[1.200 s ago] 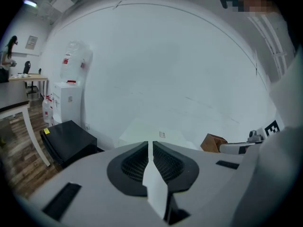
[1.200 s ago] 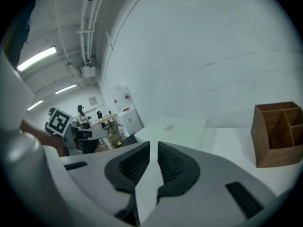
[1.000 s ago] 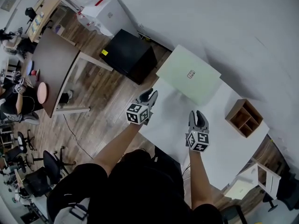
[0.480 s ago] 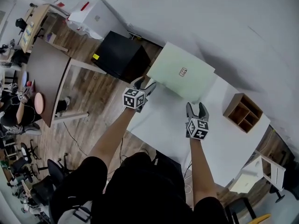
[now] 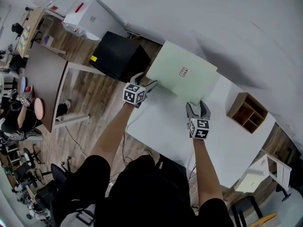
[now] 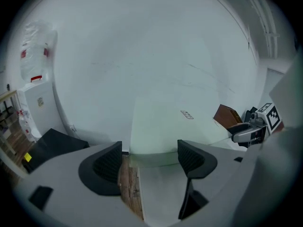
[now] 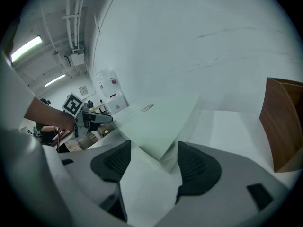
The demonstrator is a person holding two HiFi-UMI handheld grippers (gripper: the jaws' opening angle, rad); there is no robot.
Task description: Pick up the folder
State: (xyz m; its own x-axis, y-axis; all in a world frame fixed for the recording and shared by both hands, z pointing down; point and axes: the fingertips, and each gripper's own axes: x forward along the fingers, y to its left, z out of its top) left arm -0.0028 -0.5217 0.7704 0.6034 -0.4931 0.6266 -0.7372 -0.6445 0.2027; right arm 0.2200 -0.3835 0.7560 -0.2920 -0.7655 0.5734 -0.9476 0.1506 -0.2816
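Pale green folder [image 5: 182,77] is lying flat at the far end of the white surface [image 5: 165,122], with the left gripper [image 5: 146,81] and right gripper [image 5: 198,107] at its near corners, jaws opening and empty, pads not touching it.

Looks like matt pale-green card for the folder [image 5: 182,74], a smooth white low-sheen top on the table [image 5: 161,124], brown grainy wood for the little cubby box [image 5: 247,113], matt black sides on the cabinet [image 5: 118,56], brown wood planks for the floor [image 5: 94,96].
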